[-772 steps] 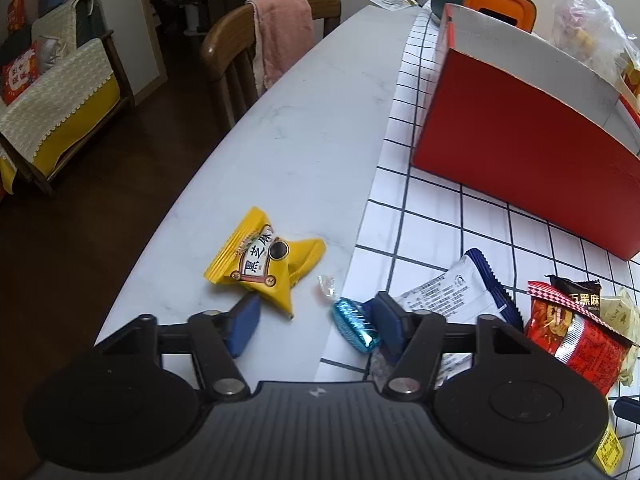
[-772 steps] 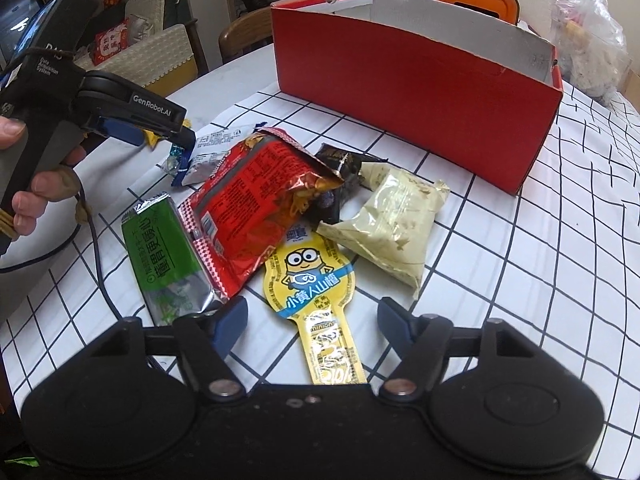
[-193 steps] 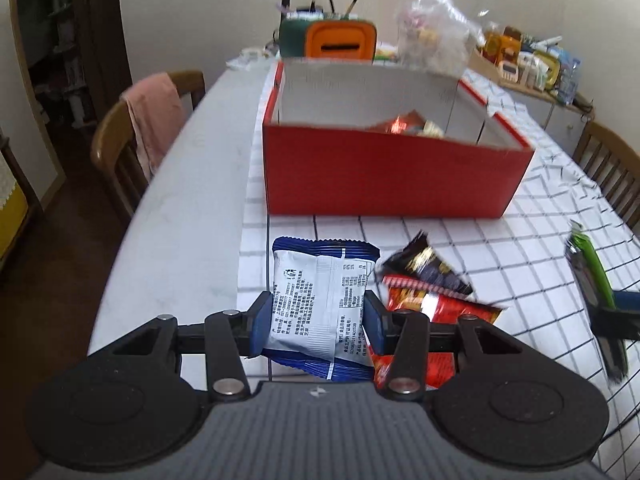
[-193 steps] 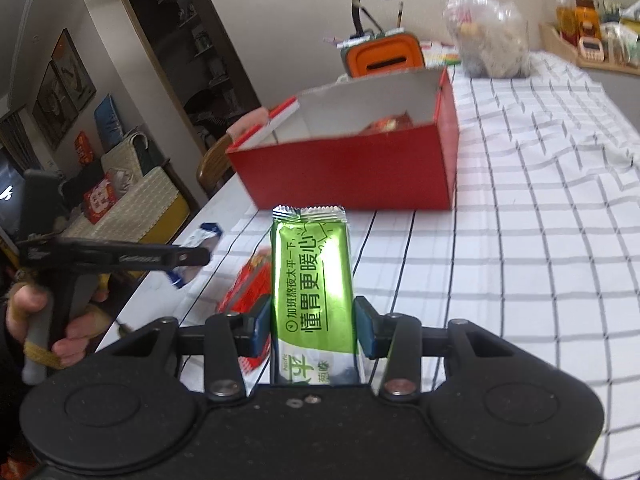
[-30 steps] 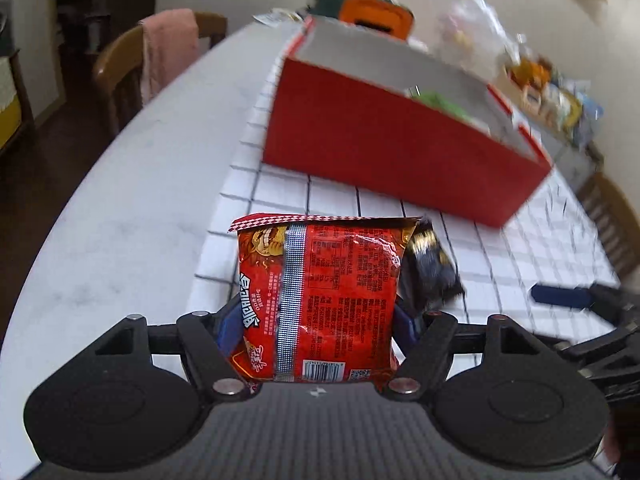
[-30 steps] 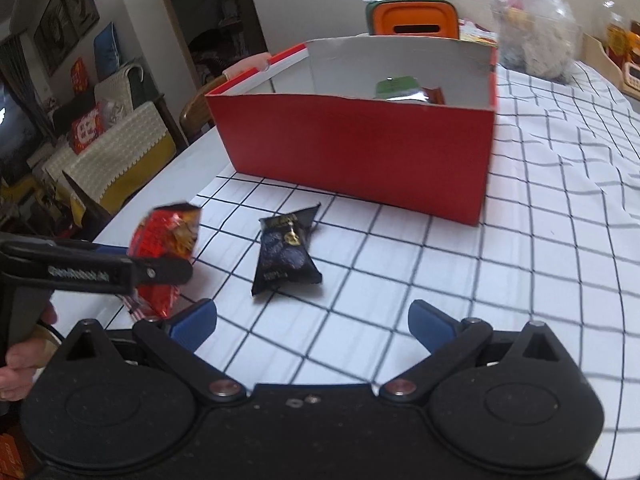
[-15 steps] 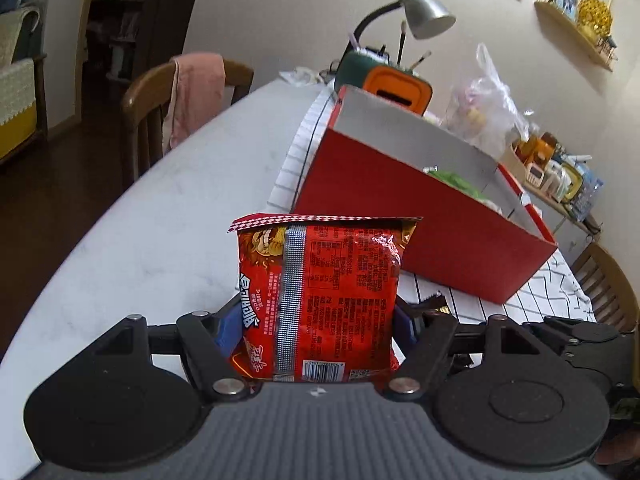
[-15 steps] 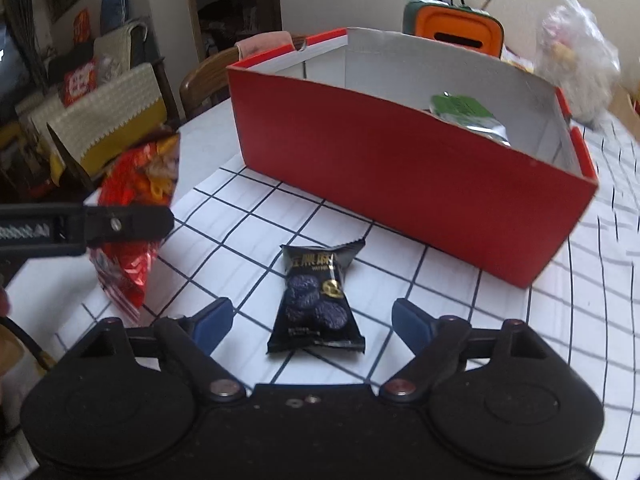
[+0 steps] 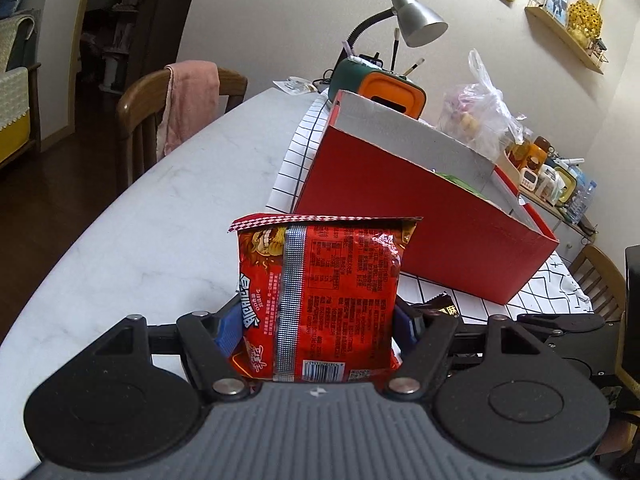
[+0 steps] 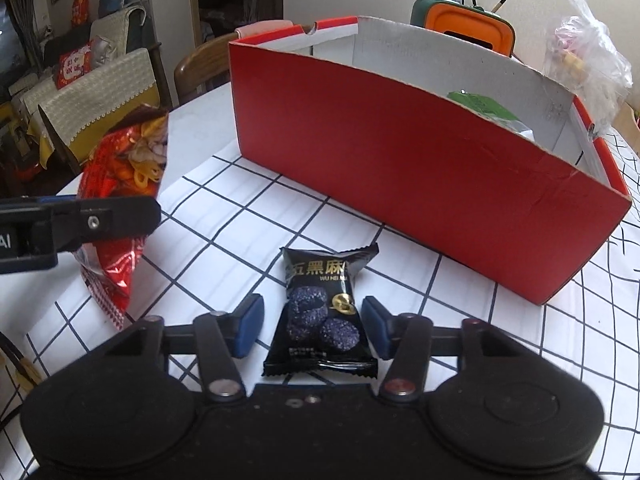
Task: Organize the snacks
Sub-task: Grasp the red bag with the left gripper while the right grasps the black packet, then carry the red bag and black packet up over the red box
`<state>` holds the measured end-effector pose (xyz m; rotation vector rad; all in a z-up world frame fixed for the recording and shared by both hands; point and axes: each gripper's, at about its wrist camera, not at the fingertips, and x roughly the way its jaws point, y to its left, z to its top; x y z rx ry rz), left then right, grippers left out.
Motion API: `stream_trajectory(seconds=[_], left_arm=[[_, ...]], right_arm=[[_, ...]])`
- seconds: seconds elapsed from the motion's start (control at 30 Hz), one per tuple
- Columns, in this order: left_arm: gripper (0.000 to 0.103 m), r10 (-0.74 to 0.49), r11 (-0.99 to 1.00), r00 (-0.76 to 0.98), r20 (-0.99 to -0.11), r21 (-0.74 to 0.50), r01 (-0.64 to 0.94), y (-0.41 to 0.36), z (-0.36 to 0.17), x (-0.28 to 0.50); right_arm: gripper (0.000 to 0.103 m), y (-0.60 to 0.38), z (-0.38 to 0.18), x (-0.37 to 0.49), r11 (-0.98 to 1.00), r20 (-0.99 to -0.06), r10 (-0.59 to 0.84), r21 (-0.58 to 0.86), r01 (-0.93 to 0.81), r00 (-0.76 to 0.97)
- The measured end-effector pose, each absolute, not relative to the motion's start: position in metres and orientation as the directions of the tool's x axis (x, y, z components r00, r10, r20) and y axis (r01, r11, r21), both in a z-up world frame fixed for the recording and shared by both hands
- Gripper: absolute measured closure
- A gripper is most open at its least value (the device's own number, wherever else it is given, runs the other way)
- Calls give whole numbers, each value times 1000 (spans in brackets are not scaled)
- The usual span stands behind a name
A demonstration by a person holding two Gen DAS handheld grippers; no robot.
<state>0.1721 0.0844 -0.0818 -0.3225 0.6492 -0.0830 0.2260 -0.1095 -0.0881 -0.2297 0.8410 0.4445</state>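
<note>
My left gripper (image 9: 316, 330) is shut on a red noodle packet (image 9: 320, 300) and holds it upright above the table, left of the red box (image 9: 420, 216). The packet also shows in the right wrist view (image 10: 124, 184), clamped by the left gripper (image 10: 96, 222). My right gripper (image 10: 313, 326) is open, its blue pads on either side of a black sesame snack packet (image 10: 320, 312) lying on the checked cloth in front of the red box (image 10: 400, 160). A green packet (image 10: 484, 110) lies inside the box.
An orange and green holder (image 9: 378, 84) and a lamp (image 9: 416, 20) stand behind the box. A clear plastic bag (image 9: 476, 116) sits at the back right. A chair with a pink towel (image 9: 192, 96) stands at the table's left edge.
My left gripper has lifted the red packet higher. My right gripper has moved down and forward around the black packet, with its fingers narrowed.
</note>
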Motion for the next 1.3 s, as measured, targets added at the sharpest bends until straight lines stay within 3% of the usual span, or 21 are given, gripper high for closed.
stream_trajectory(seconds=[0.07,0.33,1.03,1.3], left_arm=[[31,-175,948,797,-578,-318,-22,84,-81,171],[31,-154,953,807,-570,-303,-32,82,-82,170],[31,-49,989,811,-583,-143,-43,52,-53,155],[31,9,999,851,-525,-27,-27,31,-7,156]], right_arm=[[60,-108,-88,224,884,-754,282,-36,-466,593],[69,-110,-85,218,895,-725,265,-60,-441,636],[70,-160,-36,150,896,-607,379,52,-441,698],[70,-180,-10,152,899,-539,398,67,-432,743]])
